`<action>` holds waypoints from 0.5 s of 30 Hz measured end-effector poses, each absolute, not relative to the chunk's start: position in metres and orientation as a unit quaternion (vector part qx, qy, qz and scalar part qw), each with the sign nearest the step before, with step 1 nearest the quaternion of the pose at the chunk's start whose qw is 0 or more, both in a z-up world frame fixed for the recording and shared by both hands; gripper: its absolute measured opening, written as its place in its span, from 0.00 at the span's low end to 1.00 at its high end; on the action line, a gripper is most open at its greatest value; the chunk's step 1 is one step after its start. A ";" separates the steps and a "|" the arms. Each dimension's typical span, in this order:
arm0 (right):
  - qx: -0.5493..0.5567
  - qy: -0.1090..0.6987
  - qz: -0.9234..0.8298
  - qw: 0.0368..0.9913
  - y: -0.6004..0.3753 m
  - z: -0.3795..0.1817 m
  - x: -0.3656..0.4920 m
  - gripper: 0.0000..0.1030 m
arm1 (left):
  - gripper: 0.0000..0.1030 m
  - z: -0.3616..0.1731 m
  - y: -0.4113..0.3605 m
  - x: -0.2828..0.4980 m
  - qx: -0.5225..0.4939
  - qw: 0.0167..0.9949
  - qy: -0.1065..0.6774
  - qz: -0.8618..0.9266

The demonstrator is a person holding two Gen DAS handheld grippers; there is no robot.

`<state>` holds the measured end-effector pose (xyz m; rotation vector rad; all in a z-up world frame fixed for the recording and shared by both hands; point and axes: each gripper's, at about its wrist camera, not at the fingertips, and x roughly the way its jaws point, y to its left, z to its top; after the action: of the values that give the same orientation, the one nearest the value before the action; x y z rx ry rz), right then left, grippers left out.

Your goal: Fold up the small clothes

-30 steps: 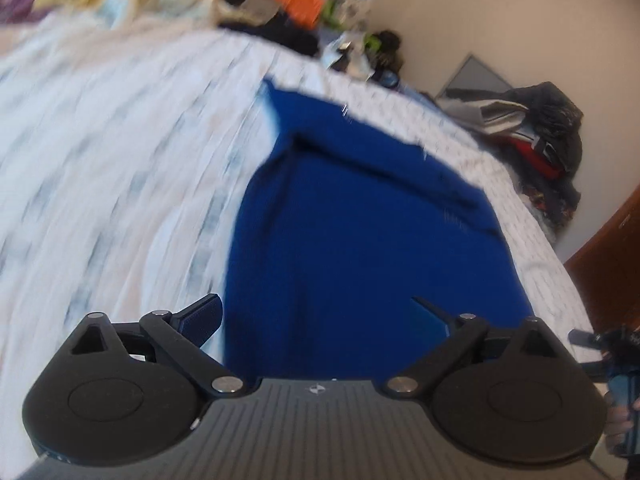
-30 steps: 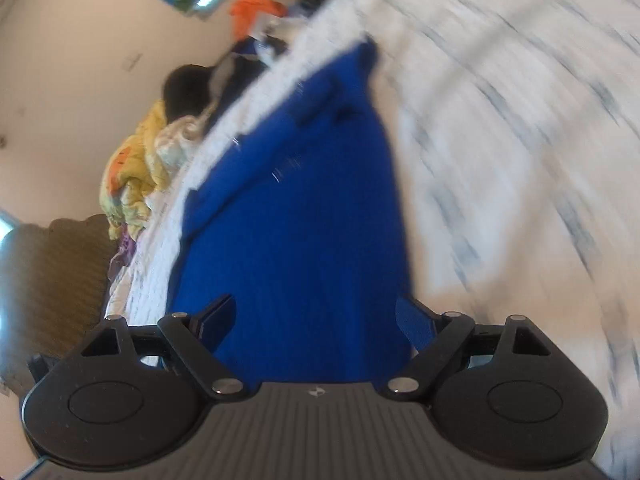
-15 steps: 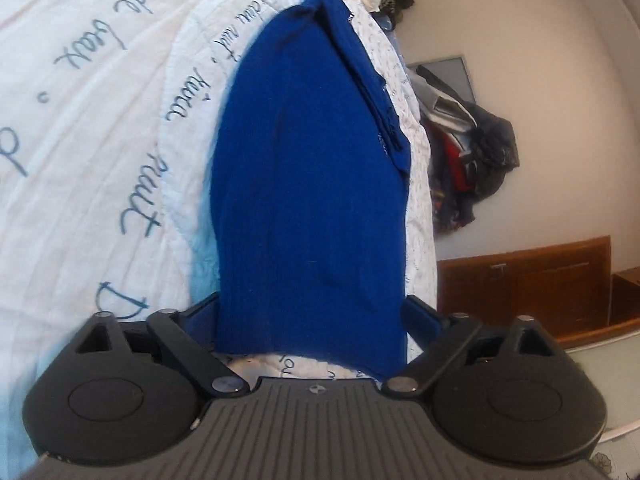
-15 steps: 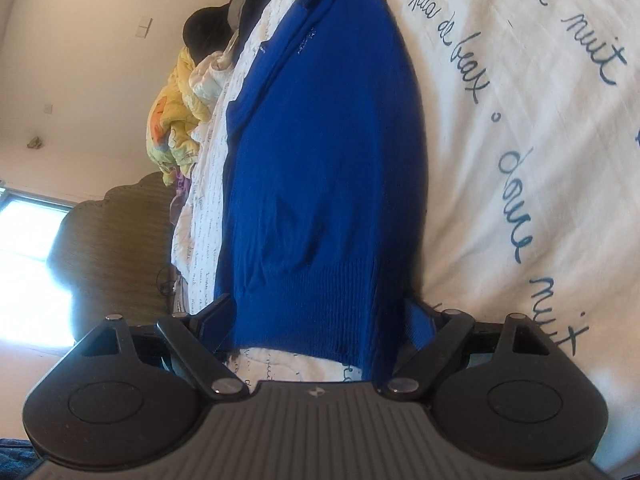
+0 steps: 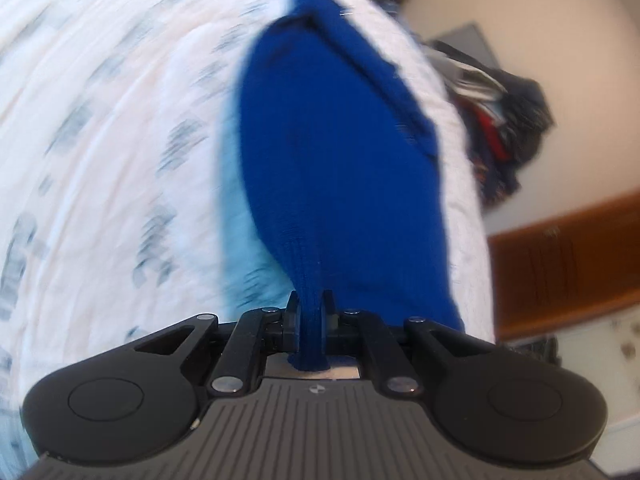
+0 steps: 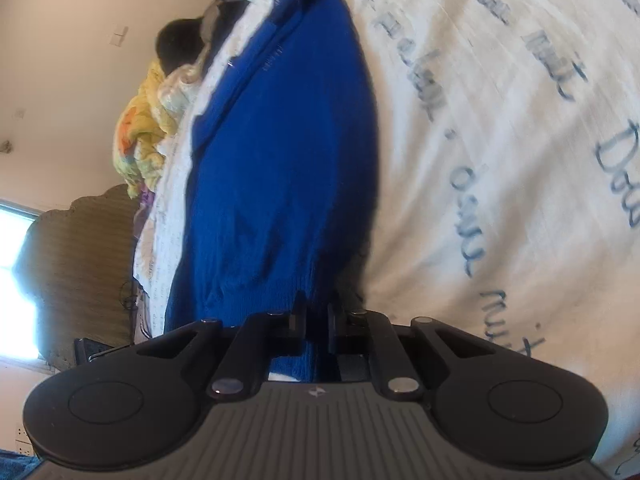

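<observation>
Both wrist cameras are sitting very near the hem of the blue sweater (image 5: 340, 152), looking along it across the white bedspread (image 5: 100, 120). The left view is facing the sweater's wardrobe side; the right view (image 6: 280, 140) is facing its window side.

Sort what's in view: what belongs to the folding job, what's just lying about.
Job:
blue sweater, ribbed hem pinched by left gripper and right gripper
white bedspread underneath

Lying about:
yellow bedding
dark clothes pile
wooden headboard
</observation>
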<state>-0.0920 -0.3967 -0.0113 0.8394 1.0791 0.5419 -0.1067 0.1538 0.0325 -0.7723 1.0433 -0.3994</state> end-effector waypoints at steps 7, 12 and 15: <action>0.453 0.378 0.299 0.750 -0.412 0.028 -0.001 0.09 | 0.07 0.080 0.153 -0.009 -0.335 0.817 0.412 -0.225; 0.480 0.334 0.292 0.757 -0.415 0.031 0.129 0.09 | 0.07 0.100 0.145 0.110 -0.346 0.836 0.368 -0.215; 0.492 0.331 0.271 0.758 -0.419 0.023 0.209 0.08 | 0.07 0.107 0.132 0.181 -0.320 0.859 0.351 -0.190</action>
<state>0.2087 -0.4193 0.0230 1.0722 0.7214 0.5907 0.1809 0.1323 0.1069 -0.6715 0.7367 -0.3993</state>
